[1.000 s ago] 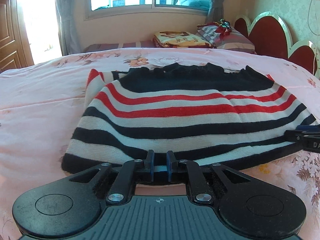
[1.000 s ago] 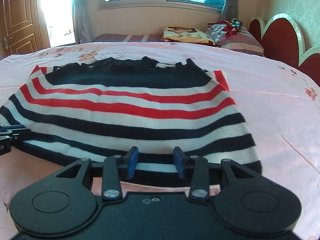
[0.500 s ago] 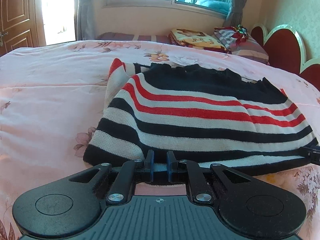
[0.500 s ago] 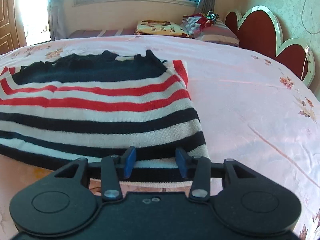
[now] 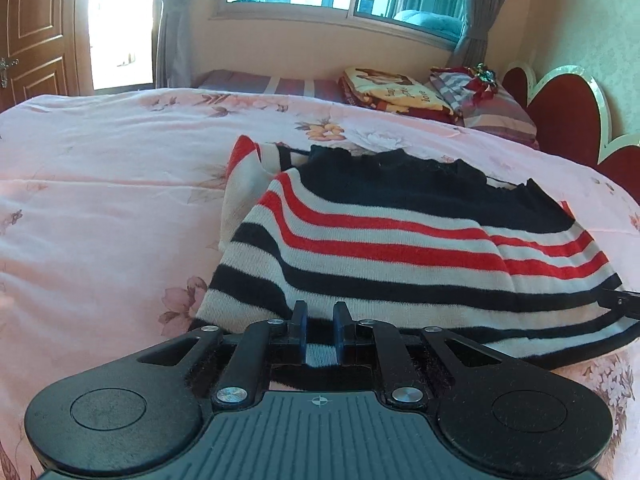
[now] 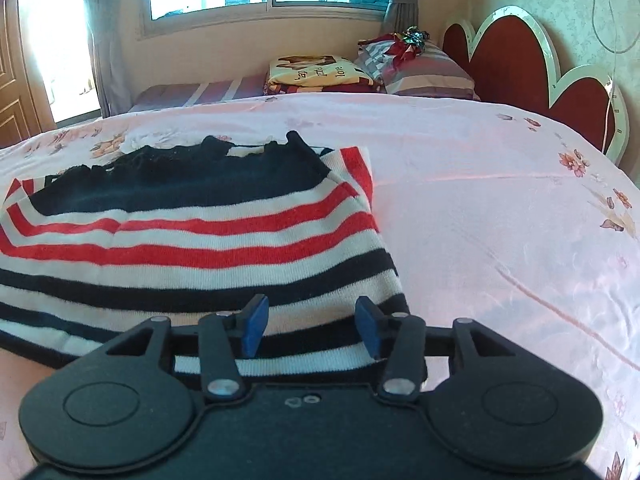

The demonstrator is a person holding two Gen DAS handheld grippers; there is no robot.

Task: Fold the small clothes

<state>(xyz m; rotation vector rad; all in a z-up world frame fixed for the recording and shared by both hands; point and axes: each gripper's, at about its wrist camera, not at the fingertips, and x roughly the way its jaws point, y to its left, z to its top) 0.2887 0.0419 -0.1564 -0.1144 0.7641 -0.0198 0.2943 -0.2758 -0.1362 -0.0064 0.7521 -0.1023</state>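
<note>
A knit sweater (image 5: pixel 380 248) with black, white and red stripes lies folded on the pink floral bedspread (image 5: pixel 100 200). My left gripper (image 5: pixel 320 320) is shut on its near hem, towards the left corner, with a strip of striped knit pinched between the blue pads. In the right wrist view the sweater (image 6: pixel 200 248) fills the left half. My right gripper (image 6: pixel 312 320) is at the hem's right corner, jaws opening, knit lying between the pads without being pressed. The right gripper's tip (image 5: pixel 624 304) shows at the sweater's right edge in the left wrist view.
The bedspread (image 6: pixel 500 200) stretches bare to the right of the sweater. A red scalloped headboard (image 6: pixel 512 56) stands at the far right. A folded yellow blanket (image 6: pixel 316 72) and a striped pillow (image 6: pixel 420 68) lie beneath the window. A wooden door (image 5: pixel 32 32) is far left.
The right jaws have spread wider over the hem. Both hands drifted apart: the sweater slid right in the left view and left in the right view. The left grip is unchanged.
</note>
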